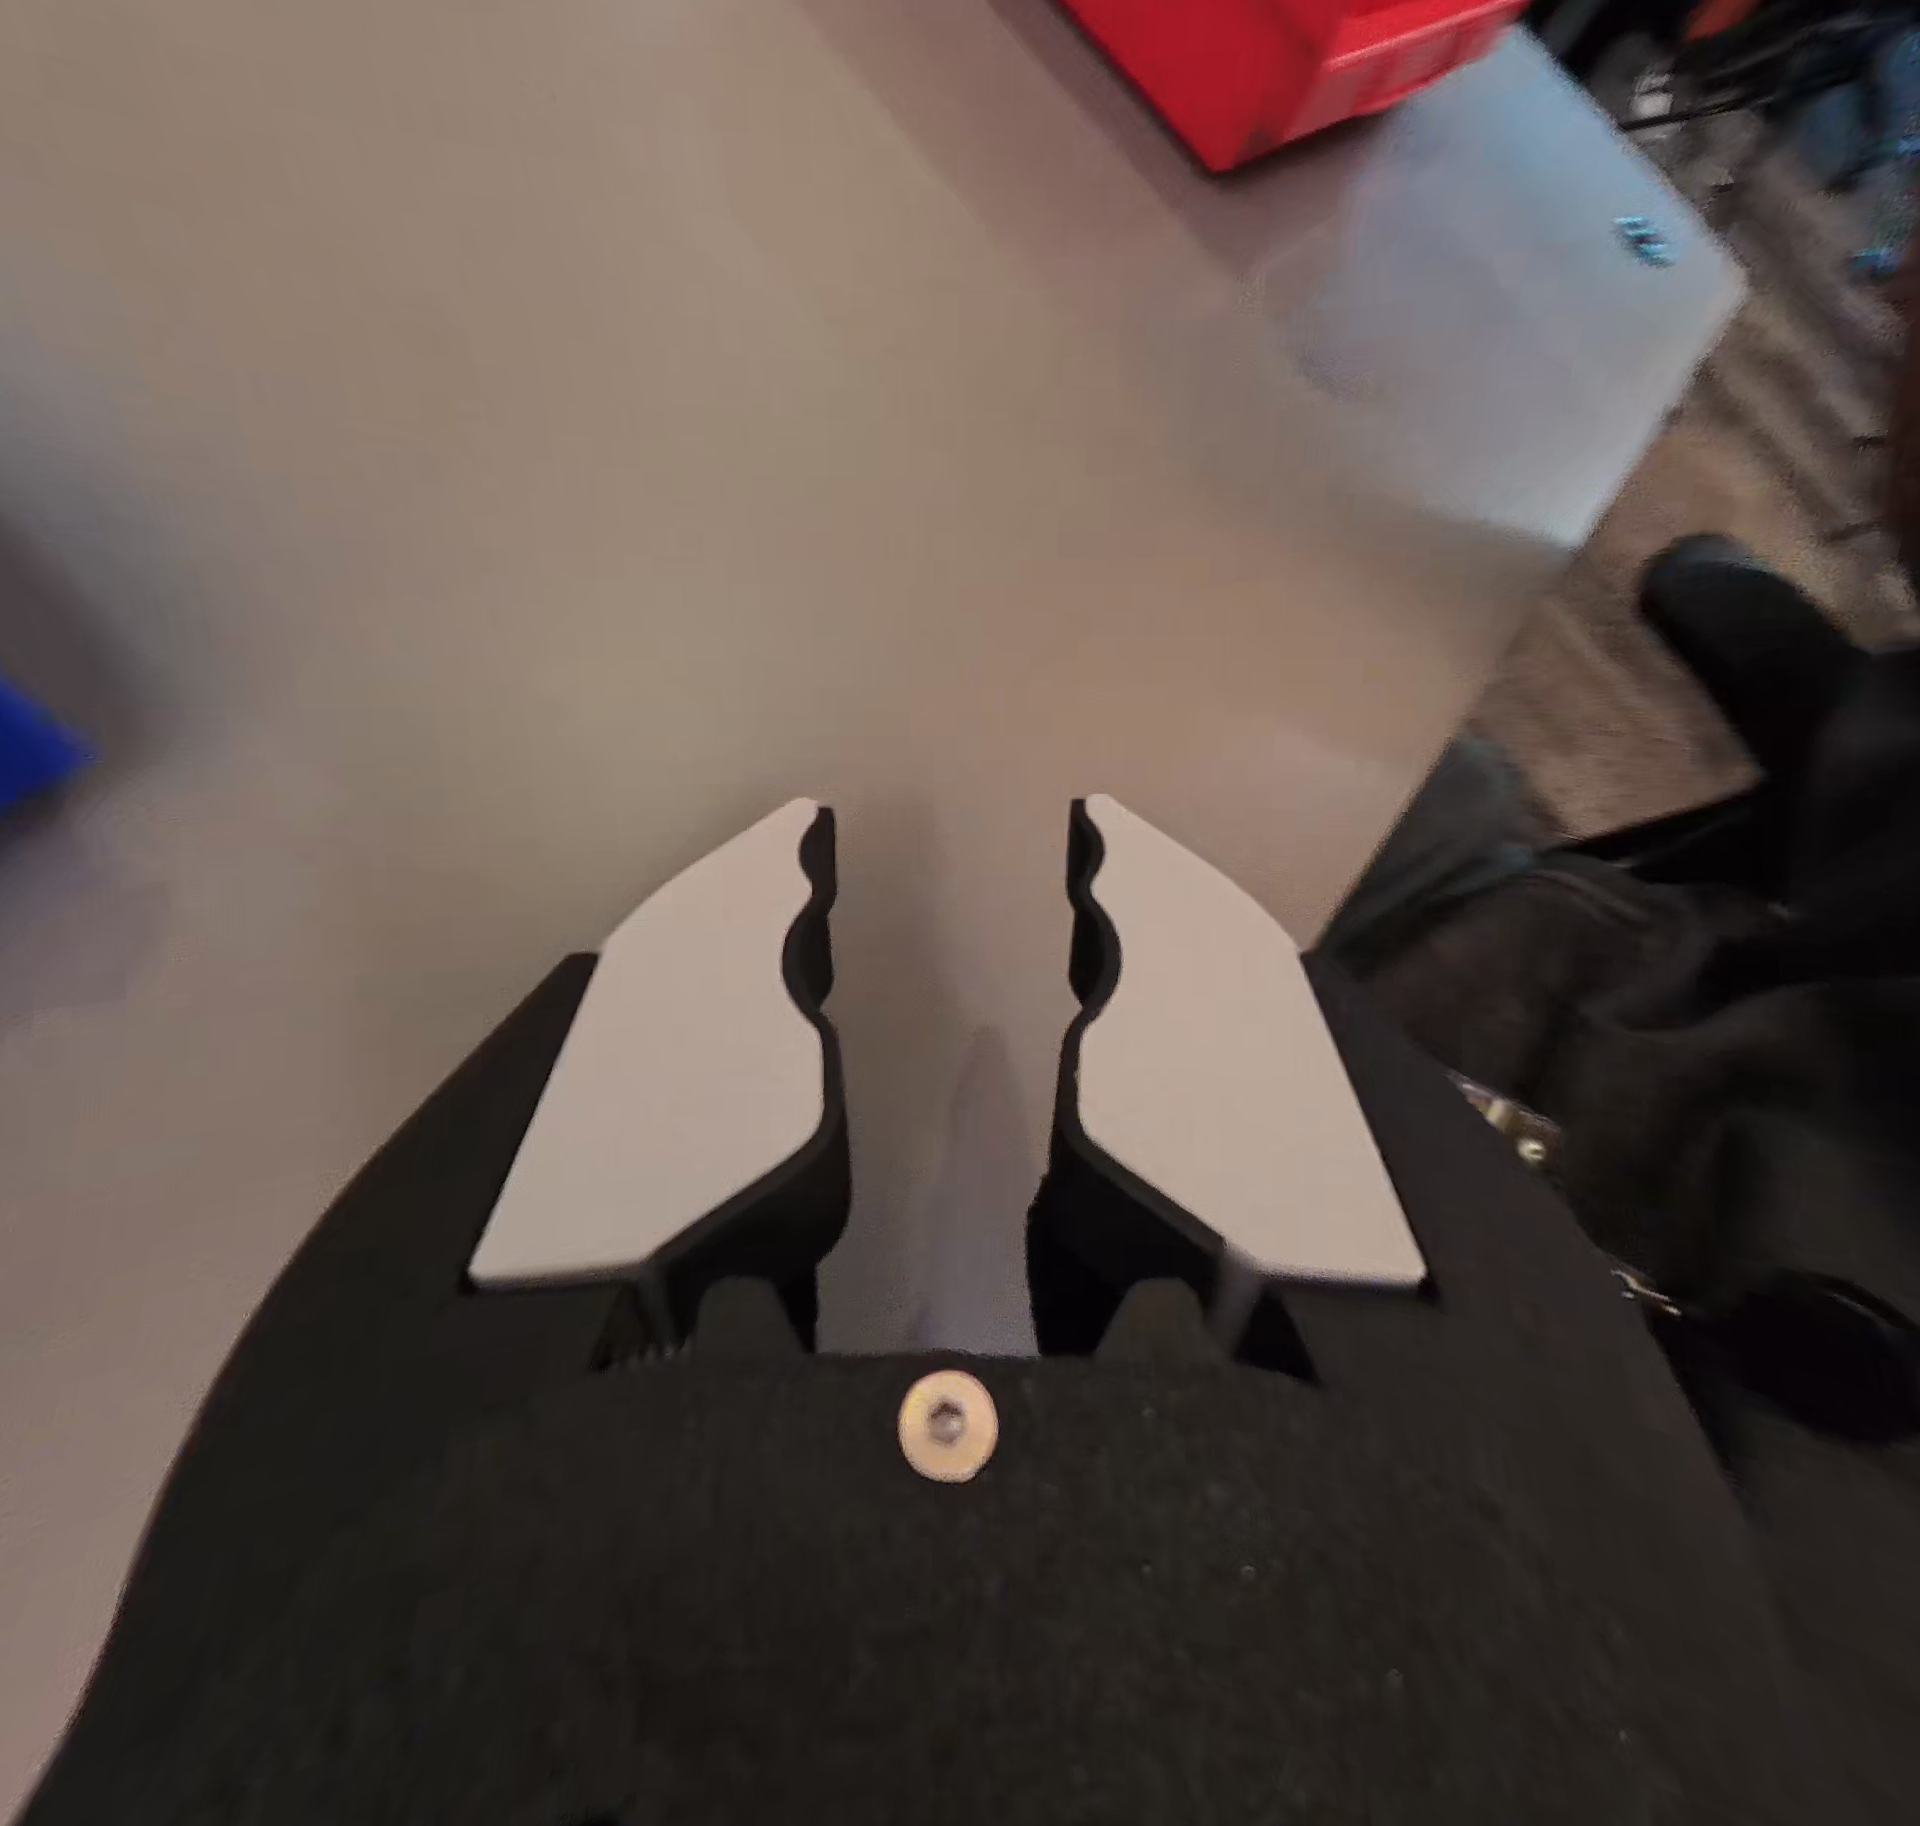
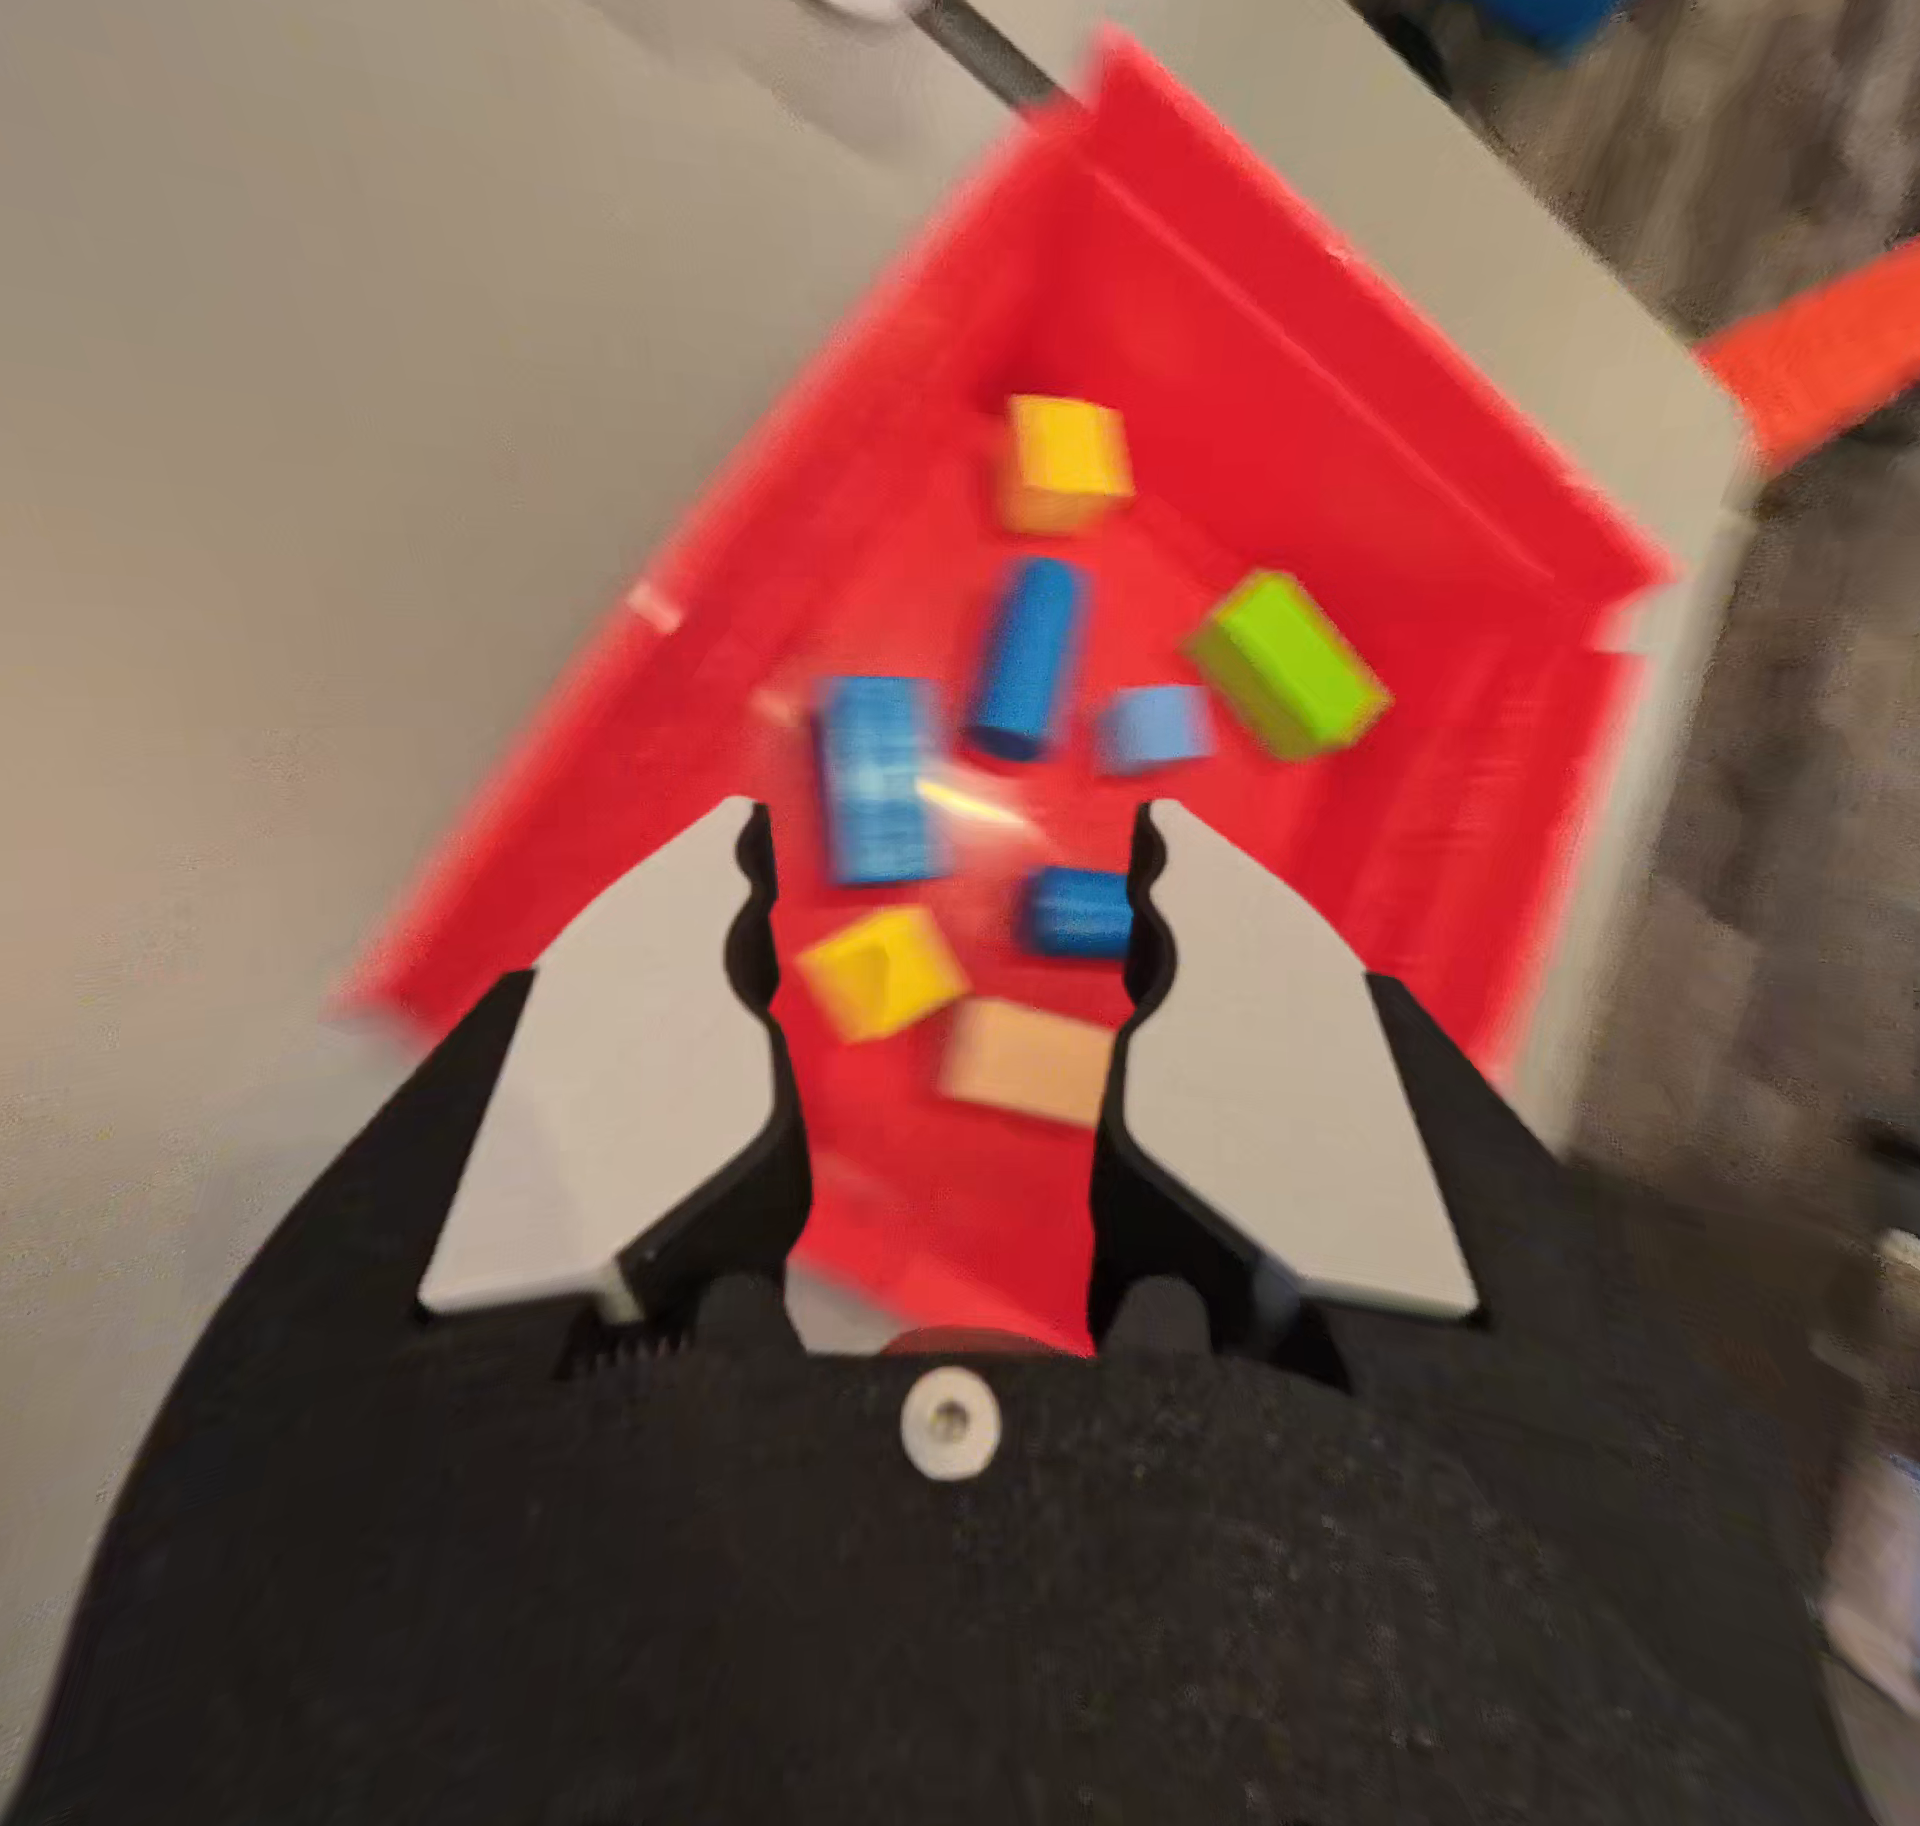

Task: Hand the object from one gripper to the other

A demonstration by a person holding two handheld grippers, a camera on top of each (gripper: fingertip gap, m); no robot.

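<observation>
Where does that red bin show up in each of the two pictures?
Left wrist view: the red bin is at the top edge, right of centre, cut off, its inside hidden.
Right wrist view: it fills the centre, coloured blocks inside, just ahead of the open jaws.
Shared landmark: the pale table under the bin.

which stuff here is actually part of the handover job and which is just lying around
Part of the job:
- right tongs, open, above the red bin
- coloured blocks in that bin, such as the blue cylinder and green block
- left tongs, open and empty, over the table

Lying about:
- blue thing at the table's left edge
- black items beside the table
</observation>
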